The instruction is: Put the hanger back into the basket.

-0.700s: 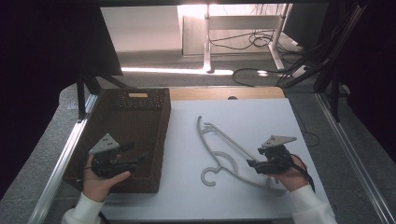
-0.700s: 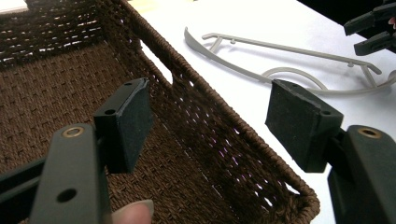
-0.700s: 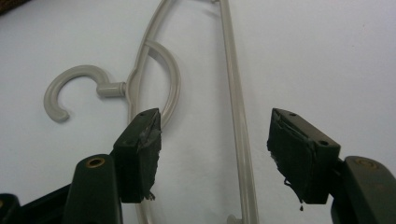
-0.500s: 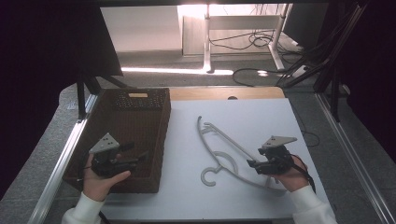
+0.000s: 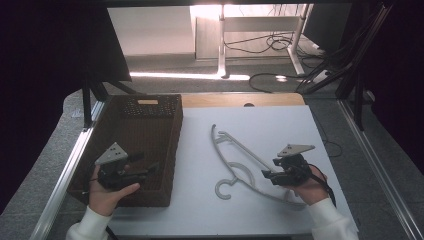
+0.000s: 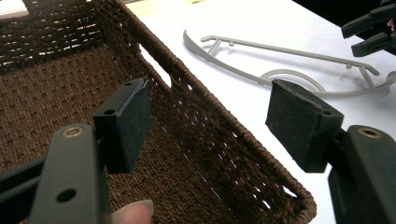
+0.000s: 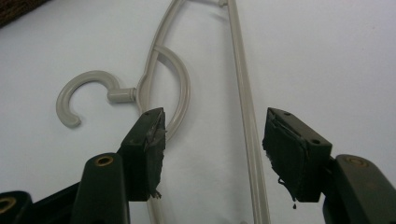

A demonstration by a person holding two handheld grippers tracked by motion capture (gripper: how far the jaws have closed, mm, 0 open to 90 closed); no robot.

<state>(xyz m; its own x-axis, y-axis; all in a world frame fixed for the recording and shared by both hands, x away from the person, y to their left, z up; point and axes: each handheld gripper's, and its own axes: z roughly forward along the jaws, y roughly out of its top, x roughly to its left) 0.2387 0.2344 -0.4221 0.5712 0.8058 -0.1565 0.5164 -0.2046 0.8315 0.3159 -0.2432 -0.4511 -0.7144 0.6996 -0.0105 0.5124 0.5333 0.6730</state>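
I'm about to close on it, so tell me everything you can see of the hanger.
The hanger is pale grey, plastic by its look, and lies flat on the white table, right of the wicker basket and apart from it. It has a round hook, two long thin arms, a straight bar and a curved inner brace. The right claw stands open over the bar and brace, pads not pressing.

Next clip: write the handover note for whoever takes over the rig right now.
Left gripper: open, holding nothing, hovering over the wicker basket by its right wall.
Right gripper: open, over the grey plastic hanger, its straight bar between the jaws, pads not pressing.
Hanger lies flat on the white table, right of the basket, hook toward the person.
Done: nothing gripped yet.
Left: probably close on the hanger and lift it, perhaps into the basket.
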